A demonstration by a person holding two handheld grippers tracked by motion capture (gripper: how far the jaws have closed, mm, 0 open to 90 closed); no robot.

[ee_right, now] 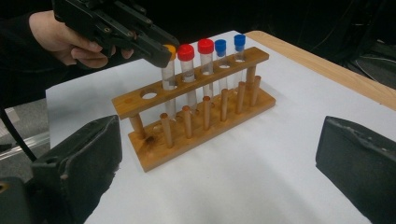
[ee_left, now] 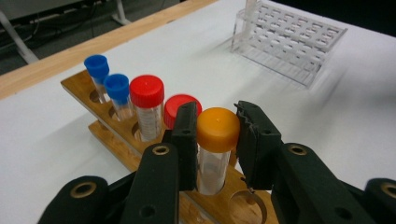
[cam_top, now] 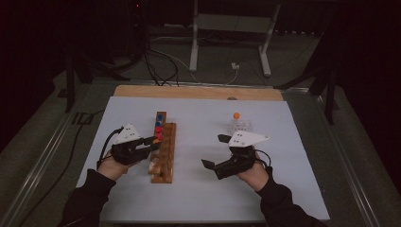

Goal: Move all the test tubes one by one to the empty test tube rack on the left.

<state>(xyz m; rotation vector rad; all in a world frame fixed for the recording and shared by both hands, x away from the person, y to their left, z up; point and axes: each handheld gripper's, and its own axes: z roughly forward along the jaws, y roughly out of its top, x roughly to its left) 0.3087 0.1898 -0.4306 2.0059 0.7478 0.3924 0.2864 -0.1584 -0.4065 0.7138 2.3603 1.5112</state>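
The left black tool (ee_left: 217,130) has its two jaws closed tight on the orange cap of a clear plastic tube with an orange cap (ee_left: 215,149). One jaw presses on each side of the cap. The tube stands upright in a hole in the top bar of the brown wooden tube rack (ee_left: 84,91), so it is in the rack and held at the same time. The rack sits on the white counter (ee_left: 56,154), on the person's left side. Behind the orange tube, in the same row, stand a clear tube with a red cap (ee_left: 180,106), then a taller clear tube with a red cap (ee_left: 147,105), and then two thin clear tubes with blue caps (ee_left: 116,91). One hole in the rack in front of the orange tube is empty. Farther off on the counter there is a see-through plastic rack (ee_left: 289,39) with many small holes. In the high view one small tube with an orange cap (cam_top: 236,116) stands in it. The right black tool (cam_top: 213,151) is well apart from the wooden rack, low over the counter on the right side. Its jaws are spread wide and there is nothing between them. It points toward the wooden rack.
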